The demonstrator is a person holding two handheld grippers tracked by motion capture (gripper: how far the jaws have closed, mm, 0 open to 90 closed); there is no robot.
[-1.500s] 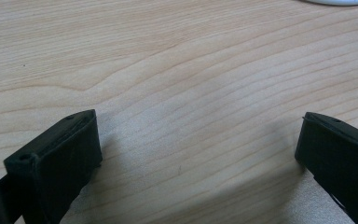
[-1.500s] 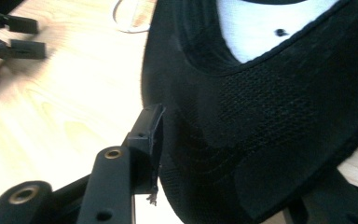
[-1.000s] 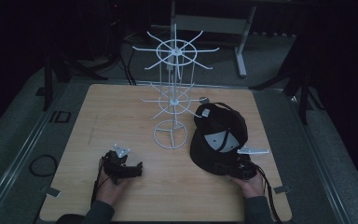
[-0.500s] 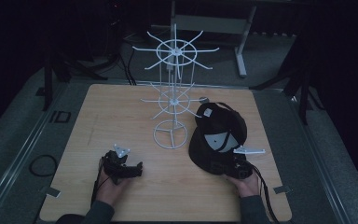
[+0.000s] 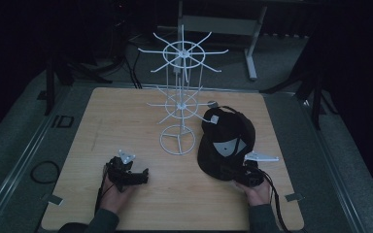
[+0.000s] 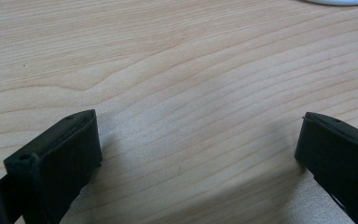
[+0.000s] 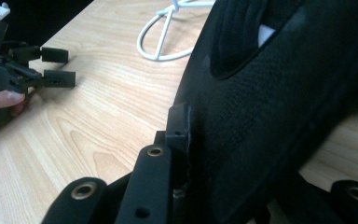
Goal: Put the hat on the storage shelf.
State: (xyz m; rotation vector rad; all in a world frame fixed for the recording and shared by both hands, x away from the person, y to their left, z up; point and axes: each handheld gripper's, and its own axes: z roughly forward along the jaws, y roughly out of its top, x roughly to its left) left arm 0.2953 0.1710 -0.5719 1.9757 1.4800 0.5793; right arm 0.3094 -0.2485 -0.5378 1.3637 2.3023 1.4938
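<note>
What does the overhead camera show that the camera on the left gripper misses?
High view alone: the white wire rack, the black cap with the right gripper closed on its brim, both hands, and the left gripper from outside. Left gripper view alone: its black jaws close up, standing wide apart over bare wood grain. Shared: the wooden table.

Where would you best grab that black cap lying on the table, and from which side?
Probably by its brim, from the near edge of the table. The black cap lies with the flat, thin brim toward the person, which suits two jaws better than the rounded crown. The right gripper has just been closing there, and the right gripper view shows the brim between its jaws. The white wire rack blocks the far side.
</note>
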